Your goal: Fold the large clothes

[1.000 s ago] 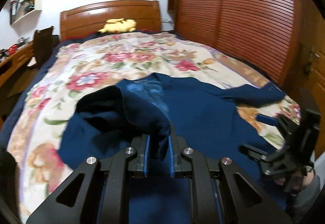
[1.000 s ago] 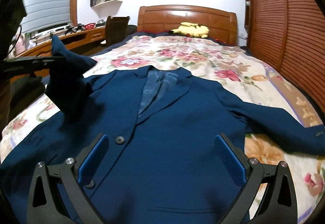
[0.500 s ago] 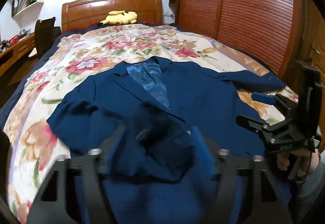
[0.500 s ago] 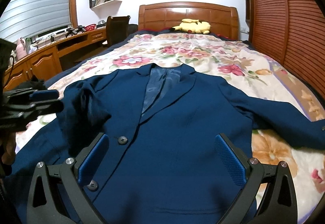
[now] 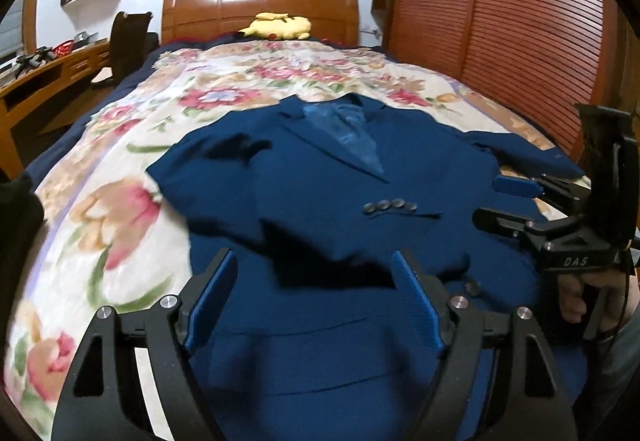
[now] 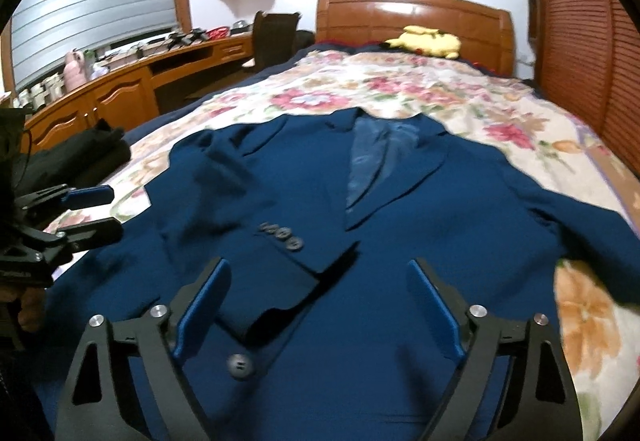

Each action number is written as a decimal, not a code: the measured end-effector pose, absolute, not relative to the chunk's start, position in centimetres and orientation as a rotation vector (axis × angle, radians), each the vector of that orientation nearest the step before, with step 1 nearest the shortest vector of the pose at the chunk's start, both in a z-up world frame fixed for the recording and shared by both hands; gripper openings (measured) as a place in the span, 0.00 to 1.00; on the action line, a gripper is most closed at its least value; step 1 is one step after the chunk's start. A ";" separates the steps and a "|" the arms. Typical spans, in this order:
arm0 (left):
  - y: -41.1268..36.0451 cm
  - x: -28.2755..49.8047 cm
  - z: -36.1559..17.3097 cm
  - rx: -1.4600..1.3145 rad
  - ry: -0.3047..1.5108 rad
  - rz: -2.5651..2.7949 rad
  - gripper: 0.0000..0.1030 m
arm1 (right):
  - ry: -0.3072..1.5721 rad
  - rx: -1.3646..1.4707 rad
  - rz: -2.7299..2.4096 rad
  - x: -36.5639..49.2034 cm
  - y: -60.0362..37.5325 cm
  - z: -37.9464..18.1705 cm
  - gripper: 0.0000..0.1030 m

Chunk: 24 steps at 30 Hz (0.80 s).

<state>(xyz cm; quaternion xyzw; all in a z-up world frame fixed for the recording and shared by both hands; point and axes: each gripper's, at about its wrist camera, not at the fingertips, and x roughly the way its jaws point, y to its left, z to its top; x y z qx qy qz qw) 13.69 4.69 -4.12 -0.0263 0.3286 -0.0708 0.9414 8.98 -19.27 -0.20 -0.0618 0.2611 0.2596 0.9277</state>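
The jaws of the left gripper (image 5: pixel 314 305) stand wide with nothing between them, having just been opening, and those of the right gripper (image 6: pixel 320 311) are also wide and empty, though they have just been closing a little; both hang low over the near hem, which suits one fold being set down and the next not yet taken up. Beneath and beyond both pairs of jaws spreads the bed (image 5: pixel 120 225) with its flowered cover, a broad flat place for so large a garment. On it the blue jacket (image 6: pixel 400 241) lies face up, collar away from the jaws, hem nearest them. Its left sleeve (image 6: pixel 256 241) lies folded across the chest, cuff just ahead of the right jaws, probably to narrow the shape. The right sleeve (image 6: pixel 580 225) stretches out to the side, unfolded. Smallest, the cuff buttons (image 5: pixel 390 205) lie just beyond the left jaws.
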 end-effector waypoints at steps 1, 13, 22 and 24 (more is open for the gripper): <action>5.0 13.6 -4.2 -0.061 0.676 -0.140 0.78 | 0.545 -0.137 0.539 9.2 -18.9 -0.3 0.84; 7.3 12.4 -5.0 -0.087 0.668 -0.129 0.78 | 0.695 -0.274 0.643 11.9 -16.3 -3.0 0.57; 7.6 12.0 -5.2 -0.075 0.667 -0.135 0.78 | 0.719 -0.268 0.665 12.4 -16.0 -2.5 0.05; 7.6 12.0 -5.0 -0.075 0.660 -0.136 0.78 | 0.691 -0.257 0.648 12.0 -16.2 -2.1 0.05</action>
